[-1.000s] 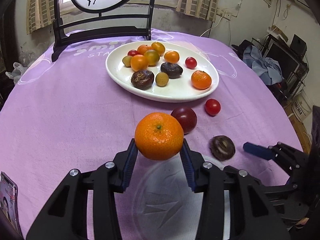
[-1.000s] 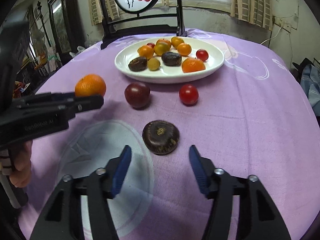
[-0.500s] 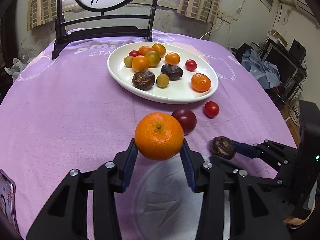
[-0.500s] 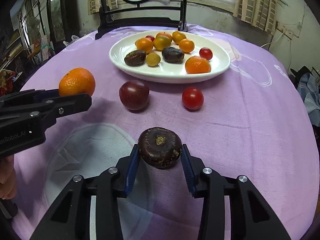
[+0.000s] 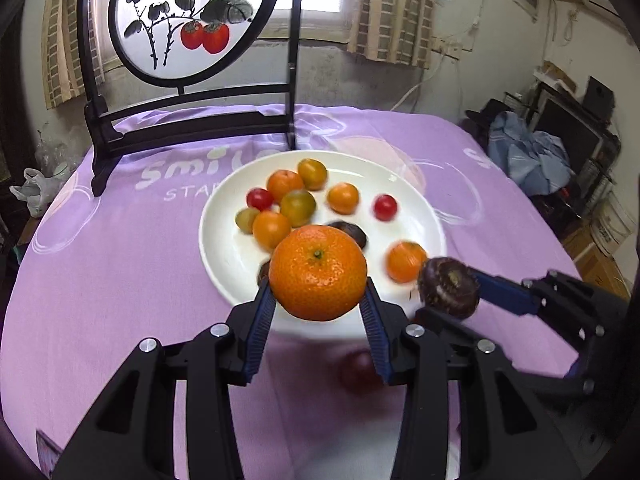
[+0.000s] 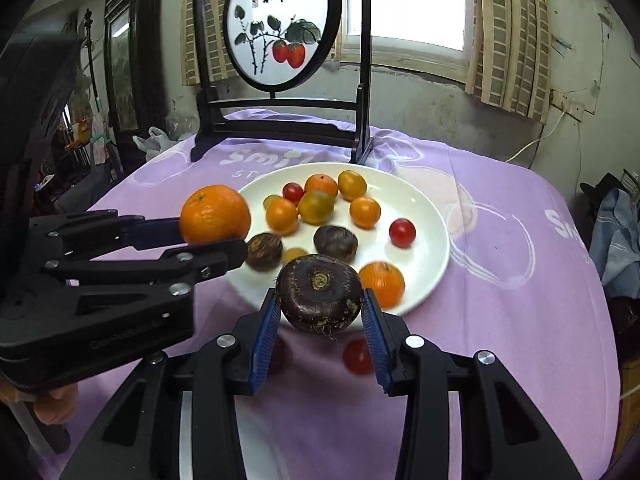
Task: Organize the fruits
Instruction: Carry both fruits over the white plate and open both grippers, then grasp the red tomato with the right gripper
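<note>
Each gripper, the left gripper [image 5: 318, 312] and the right gripper [image 6: 320, 318], is matte black plastic with angular, cut-out linkage arms, silver round screw heads at the joints and ribbed blue pads [image 6: 264, 330] lining the fingers. Faint grey lettering marks one body's side.

White "Smil…" over "STA…" printed on purple tablecloth [image 5: 120, 240], partly cut by plate [image 5: 216, 248]. Black brush characters on round painted screen [image 6: 280, 24], unreadable.

Orange mandarin [image 5: 318, 271] between left tool [image 5: 318, 322] pads, above white plate [image 5: 224, 256] of small fruits.
</note>
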Demonstrator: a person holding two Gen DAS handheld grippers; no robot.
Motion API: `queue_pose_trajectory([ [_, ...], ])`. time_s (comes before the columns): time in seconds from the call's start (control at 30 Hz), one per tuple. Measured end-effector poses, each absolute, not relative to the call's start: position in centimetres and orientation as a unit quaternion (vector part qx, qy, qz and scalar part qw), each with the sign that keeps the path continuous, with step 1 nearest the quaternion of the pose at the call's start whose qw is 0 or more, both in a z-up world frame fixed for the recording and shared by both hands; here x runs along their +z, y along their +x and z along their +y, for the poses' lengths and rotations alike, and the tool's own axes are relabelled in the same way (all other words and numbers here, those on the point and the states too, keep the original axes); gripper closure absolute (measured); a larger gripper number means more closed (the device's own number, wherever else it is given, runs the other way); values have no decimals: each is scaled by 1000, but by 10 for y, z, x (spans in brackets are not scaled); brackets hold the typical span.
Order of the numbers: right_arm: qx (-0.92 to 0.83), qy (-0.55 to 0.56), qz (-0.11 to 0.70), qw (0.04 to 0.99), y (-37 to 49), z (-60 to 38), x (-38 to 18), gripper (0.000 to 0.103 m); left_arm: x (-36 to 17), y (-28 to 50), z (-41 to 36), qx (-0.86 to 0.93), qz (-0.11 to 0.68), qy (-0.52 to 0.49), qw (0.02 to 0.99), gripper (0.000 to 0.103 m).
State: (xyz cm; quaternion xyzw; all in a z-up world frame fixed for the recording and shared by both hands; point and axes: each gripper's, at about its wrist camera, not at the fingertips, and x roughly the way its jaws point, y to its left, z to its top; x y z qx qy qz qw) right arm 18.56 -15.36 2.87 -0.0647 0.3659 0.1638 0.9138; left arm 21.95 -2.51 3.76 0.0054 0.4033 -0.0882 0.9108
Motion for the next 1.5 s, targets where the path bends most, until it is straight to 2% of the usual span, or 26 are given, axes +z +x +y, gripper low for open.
queue_pose_trajectory([
  [0.2,151,-59,383,910,230,-139,0,60,12,273,-25,-56,436,4,898,60],
  [0.27,153,-42,386,909,236,-141,-4,57,9,280,-23,-42,438,-2,898,51],
  [0.3,152,-35,386,909,236,-143,-5,56,11,280,-22,-34,430,-6,902,38],
  [0.33,153,-28,384,910,234,-147,-3,56,15,277,-20,-28,419,-9,908,32],
  [0.47,157,-21,380,911,219,-159,2,56,30,262,-21,-32,400,-6,916,28],
  [0.57,161,-4,385,909,204,-173,7,53,40,246,-21,-32,394,-10,918,21],
  [0.63,159,0,386,909,194,-180,9,50,45,230,-21,-36,389,-13,921,20],
  [0.77,151,-2,389,909,169,-194,11,49,46,194,-26,-47,394,-17,918,19],
  [0.83,151,-3,389,909,155,-199,11,49,44,175,-26,-49,388,-24,920,13],
  [1.03,150,-7,393,907,121,-208,1,44,20,127,-26,-46,391,-28,919,12],
  [1.2,143,-12,412,900,115,-211,-14,44,-9,115,-24,-46,418,-29,907,12],
  [1.5,131,-39,444,886,138,-197,-37,44,-23,122,-13,-50,429,-19,902,12],
])
